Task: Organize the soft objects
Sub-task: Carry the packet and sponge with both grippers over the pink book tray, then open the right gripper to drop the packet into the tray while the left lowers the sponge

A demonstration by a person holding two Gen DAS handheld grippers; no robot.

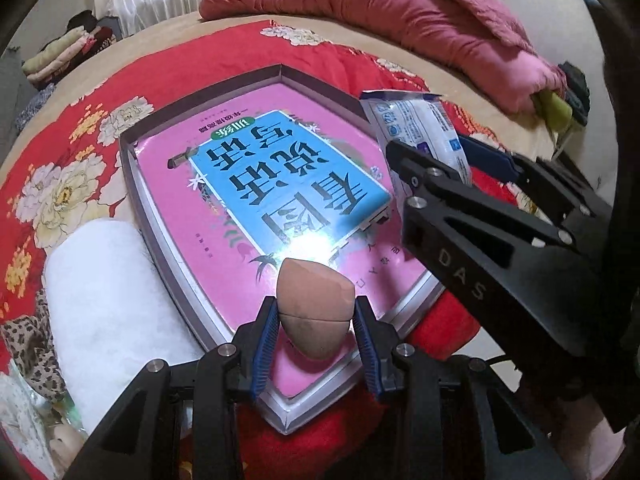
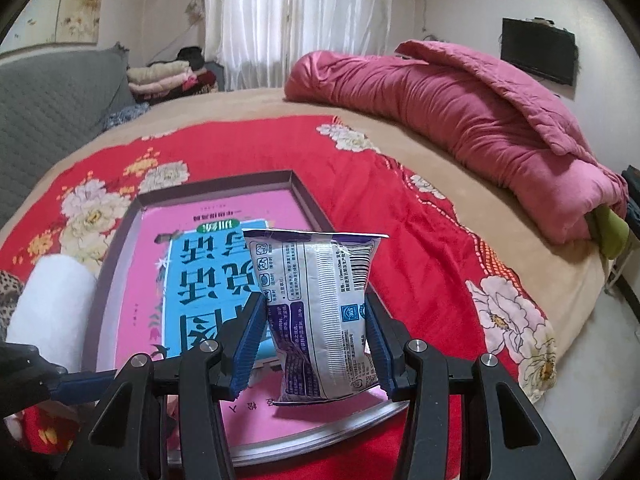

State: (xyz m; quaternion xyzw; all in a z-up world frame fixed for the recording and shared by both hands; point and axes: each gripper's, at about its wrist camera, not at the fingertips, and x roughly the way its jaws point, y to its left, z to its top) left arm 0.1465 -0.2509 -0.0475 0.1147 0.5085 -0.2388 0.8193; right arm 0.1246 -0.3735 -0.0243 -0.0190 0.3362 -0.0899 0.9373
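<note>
Right now I have both hands loaded and hanging over the shallow box that lies on the red floral bedspread. My left gripper is clamped on a tan makeup sponge, its blue pads pressing the sponge's sides just below the slanted cut face. My right gripper is squeezing a white and purple soft packet, held upright with the crimped seam on top. The box is already lined with a pink book, so whatever I set down lands on its glossy cover.

I judge this to be the placing step: both soft things are carried, neither has landed. From the left wrist view the right gripper sits at the box's far right edge, well clear of my left one. A white fluffy roll rests just outside the box's left wall, not yet sorted.

Next I need to lower each item onto the cover before letting go. The sponge may roll, so I should release it low and flat.
</note>
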